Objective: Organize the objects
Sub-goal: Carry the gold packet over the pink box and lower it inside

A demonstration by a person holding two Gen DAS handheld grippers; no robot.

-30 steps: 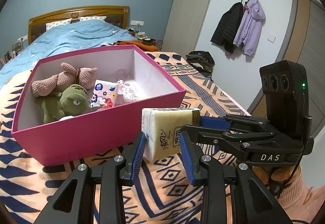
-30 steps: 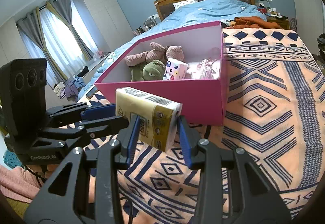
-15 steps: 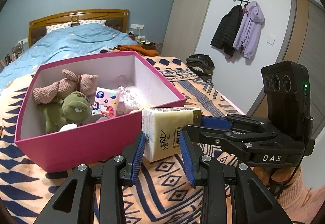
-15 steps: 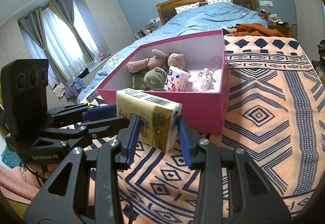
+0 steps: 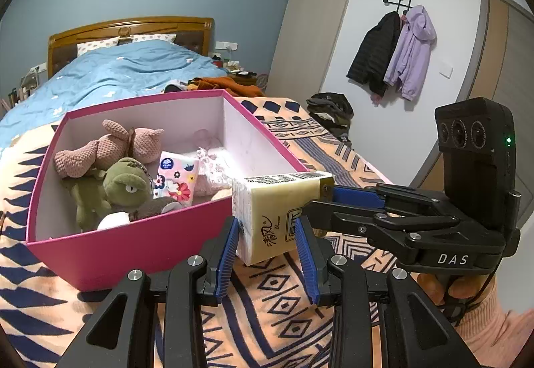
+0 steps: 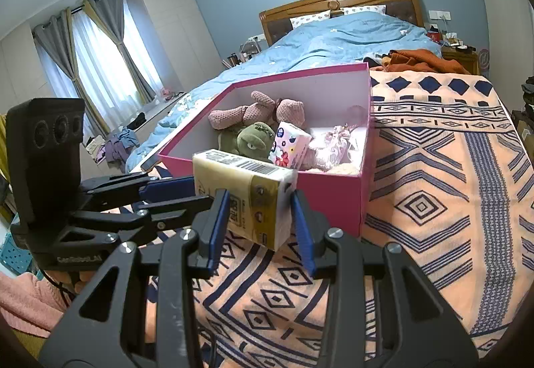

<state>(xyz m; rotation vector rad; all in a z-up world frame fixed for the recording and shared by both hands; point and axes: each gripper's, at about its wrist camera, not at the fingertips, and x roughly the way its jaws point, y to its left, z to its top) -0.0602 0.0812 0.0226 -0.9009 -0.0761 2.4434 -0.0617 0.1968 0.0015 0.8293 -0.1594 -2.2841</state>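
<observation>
My two grippers, left [image 5: 267, 246] and right [image 6: 260, 221], both clamp their jaws on one yellow tissue pack [image 5: 278, 211]; one pink box [image 5: 100, 251] holds two plush toys.

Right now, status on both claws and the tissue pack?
Left claw and right claw both shut on tissue pack, held off the blanket. Pink box just ahead, toys inside. Near wall stands between pack and box.

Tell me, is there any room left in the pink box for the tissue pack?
Yes. The pink box is bare along its far wall and right wall. It is crowded at the near left, with the green plush, pink plush and flowered pack. Both grippers hold the tissue pack.
</observation>
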